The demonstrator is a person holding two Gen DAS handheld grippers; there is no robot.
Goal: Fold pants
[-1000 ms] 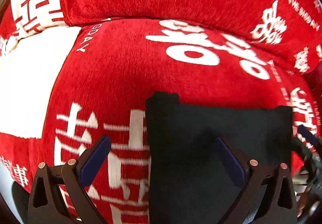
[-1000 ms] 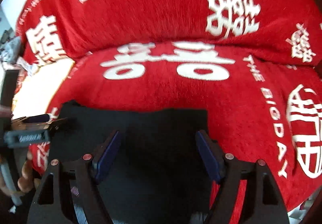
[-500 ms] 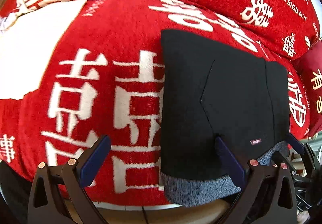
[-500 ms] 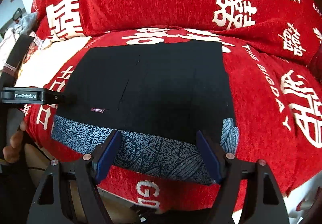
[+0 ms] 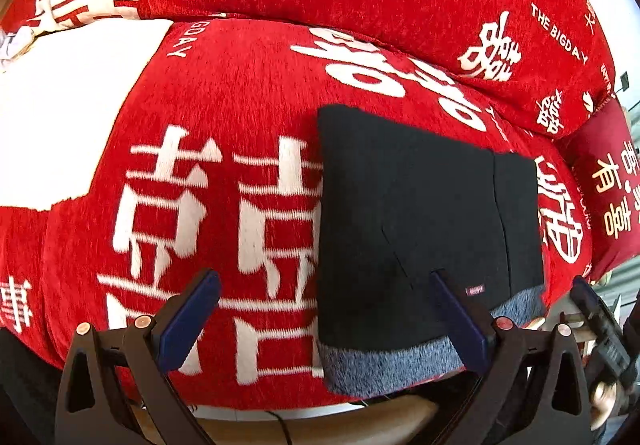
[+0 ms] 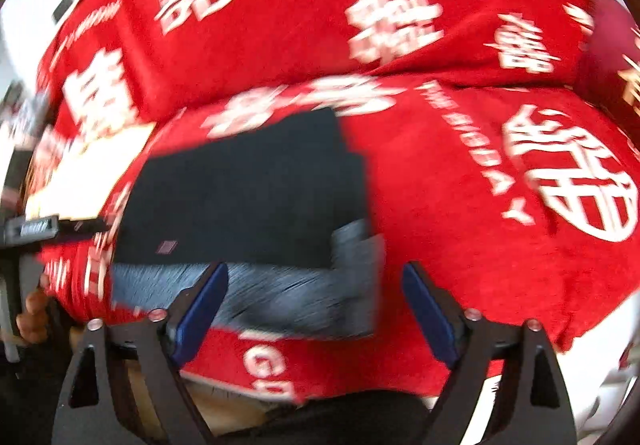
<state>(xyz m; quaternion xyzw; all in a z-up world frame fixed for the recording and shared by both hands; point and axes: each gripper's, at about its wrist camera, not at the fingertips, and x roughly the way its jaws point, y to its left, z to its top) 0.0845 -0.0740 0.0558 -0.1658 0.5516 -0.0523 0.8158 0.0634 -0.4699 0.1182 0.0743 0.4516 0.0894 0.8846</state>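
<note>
Pants [image 5: 420, 221] folded, black rectangle, speckled grey edge | plush red cover [image 5: 240, 105] | both hand-held grippers apart | right view blurred

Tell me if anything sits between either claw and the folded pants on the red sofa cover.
Nothing visible does. The pants lie flat on the red sofa cover, with only bare cover around them. The left claw and the right claw are both open, close to the near grey edge, and hold nothing. The right view is blurred.

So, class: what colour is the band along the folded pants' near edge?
Speckled blue-grey band on black pants; left wrist view shows it best.
</note>
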